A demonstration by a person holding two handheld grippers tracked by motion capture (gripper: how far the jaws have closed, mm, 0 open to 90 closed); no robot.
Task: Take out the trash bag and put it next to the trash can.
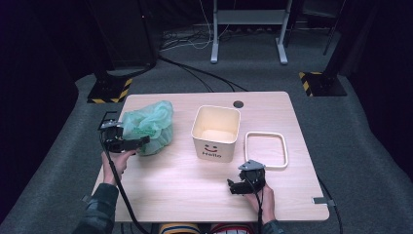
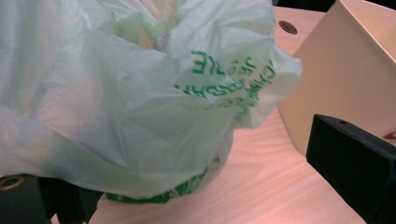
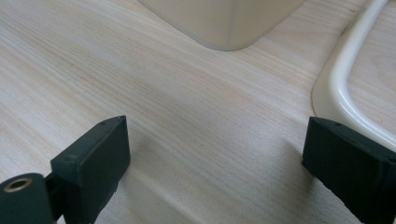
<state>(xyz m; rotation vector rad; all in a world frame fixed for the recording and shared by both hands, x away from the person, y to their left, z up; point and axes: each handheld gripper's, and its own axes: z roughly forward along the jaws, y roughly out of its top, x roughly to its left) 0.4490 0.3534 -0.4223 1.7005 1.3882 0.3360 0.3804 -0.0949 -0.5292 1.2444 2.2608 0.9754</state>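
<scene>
A crumpled pale green plastic bag (image 1: 150, 126) with green print sits on the left of the wooden table (image 1: 185, 185). My left gripper (image 1: 138, 143) is at its near-left side, open. In the left gripper view the bag (image 2: 140, 102) lies between the wide-apart jaws of my left gripper (image 2: 196, 186) and drapes over the left one. A cream square bin (image 1: 215, 130) marked "Hello" stands mid-table, empty as far as I can see. A cream square ring (image 1: 266, 149) lies flat to its right. My right gripper (image 1: 233, 185) hovers open near the front edge, and between its jaws (image 3: 217, 140) there is only bare wood.
A round cable hole (image 1: 238, 104) sits at the table's far edge. The bin's wall (image 2: 345, 74) stands close to the bag's right. The bin's corner (image 3: 224, 23) is ahead of my right gripper, the ring (image 3: 345, 93) to its right. Cables and stand feet lie on the floor beyond.
</scene>
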